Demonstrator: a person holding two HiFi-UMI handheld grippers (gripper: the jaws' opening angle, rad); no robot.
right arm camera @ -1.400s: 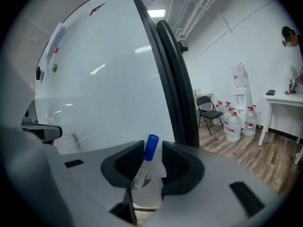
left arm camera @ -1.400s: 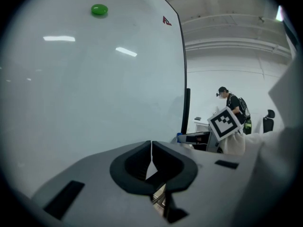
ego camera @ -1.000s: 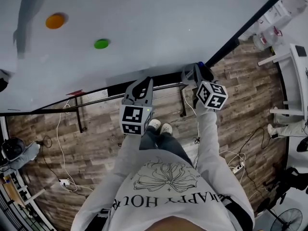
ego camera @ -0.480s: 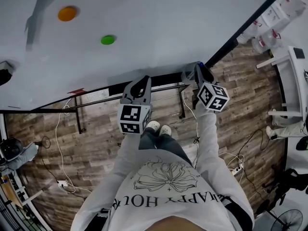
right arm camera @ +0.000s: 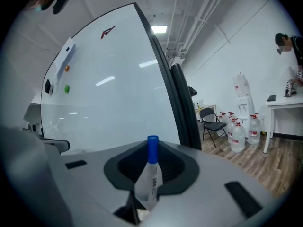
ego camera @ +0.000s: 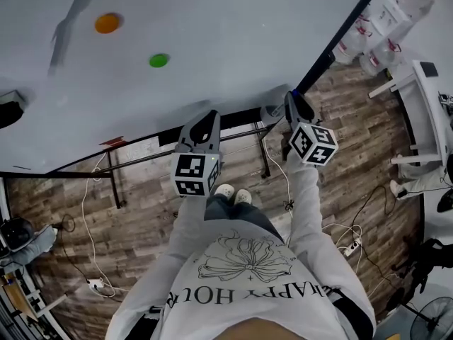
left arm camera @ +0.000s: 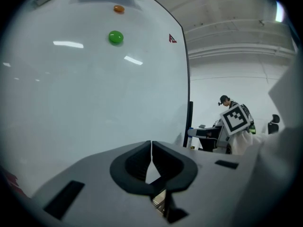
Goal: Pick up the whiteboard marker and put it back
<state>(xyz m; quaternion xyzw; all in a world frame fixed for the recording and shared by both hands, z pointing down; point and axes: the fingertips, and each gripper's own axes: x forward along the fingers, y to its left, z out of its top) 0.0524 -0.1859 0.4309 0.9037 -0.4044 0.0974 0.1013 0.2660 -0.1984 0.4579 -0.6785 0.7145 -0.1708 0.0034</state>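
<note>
The whiteboard marker (right arm camera: 150,178), white with a blue cap, stands upright between the jaws of my right gripper (right arm camera: 151,167). Those jaws have just been closing and now press on its barrel. In the head view the blue cap (ego camera: 294,93) pokes out past the right gripper (ego camera: 291,103), just above the black tray (ego camera: 241,117) at the whiteboard's (ego camera: 212,41) lower edge. My left gripper (ego camera: 207,120) hovers beside it to the left, in front of the board. Its fingertips (left arm camera: 151,152) meet with nothing between them.
A green magnet (ego camera: 159,60) and an orange magnet (ego camera: 107,23) stick to the board. Water bottles (ego camera: 368,41) and a white table (ego camera: 425,112) stand to the right, with a folding chair (right arm camera: 210,119) behind the board. Cables (ego camera: 92,261) trail across the wood floor.
Both grippers have risen a little in front of the board, the right one more, with the marker in its jaws.
</note>
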